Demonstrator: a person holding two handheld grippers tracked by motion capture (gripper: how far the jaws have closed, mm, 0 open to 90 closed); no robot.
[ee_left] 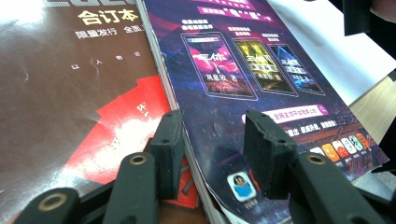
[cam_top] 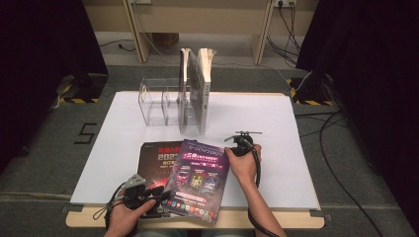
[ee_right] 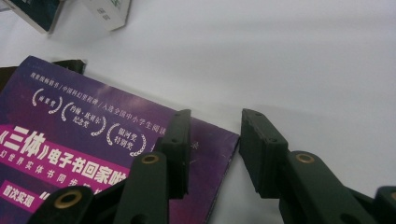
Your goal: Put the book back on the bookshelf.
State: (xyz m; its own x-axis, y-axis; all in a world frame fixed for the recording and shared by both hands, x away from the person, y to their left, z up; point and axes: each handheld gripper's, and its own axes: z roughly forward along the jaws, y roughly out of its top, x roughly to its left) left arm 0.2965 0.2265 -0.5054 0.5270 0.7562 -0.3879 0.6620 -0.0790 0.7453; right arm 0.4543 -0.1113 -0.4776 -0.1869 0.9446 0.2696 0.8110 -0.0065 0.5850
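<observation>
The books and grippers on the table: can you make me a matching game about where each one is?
Things:
1. glossy purple magazine
2. dark brown and red magazine
3. clear plastic rack
4. right gripper

Places:
A. at the purple cover's far right corner
B. standing behind the magazines
C. lying on top, tilted
D. partly covered underneath

Pairs: 1-C, 2-D, 3-B, 4-A
</observation>
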